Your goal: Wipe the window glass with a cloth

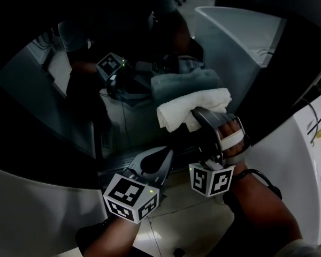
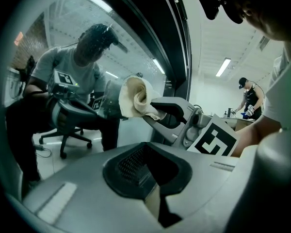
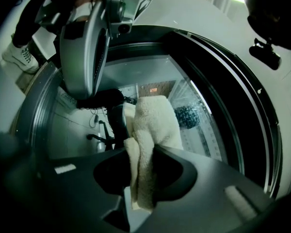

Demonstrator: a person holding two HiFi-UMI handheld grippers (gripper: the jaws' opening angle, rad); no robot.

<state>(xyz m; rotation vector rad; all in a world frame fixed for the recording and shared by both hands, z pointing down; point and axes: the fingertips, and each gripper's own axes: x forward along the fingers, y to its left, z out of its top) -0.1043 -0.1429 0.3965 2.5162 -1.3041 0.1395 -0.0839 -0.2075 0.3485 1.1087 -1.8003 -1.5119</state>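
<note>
**Cloth** [image 1: 195, 107]: white terry, bunched. It is sitting pinched between the jaws of the right gripper [image 1: 202, 115], and its free end is pressing against the window glass [image 1: 48, 84], meeting its own reflection there.

**Right gripper:** the claw is clamping on the cloth, with fabric bulging out past both jaws. A hand [image 1: 232, 135] is gripping the handle behind it.

**Left gripper** [image 1: 161, 158]: the claw is pressing together on nothing. It is hovering lower than the right gripper and to its left, clear of the cloth.

**Window glass:** it is mirroring the person, the cloth and both grippers. A dark window frame [image 3: 223, 101] is bordering it.
</note>
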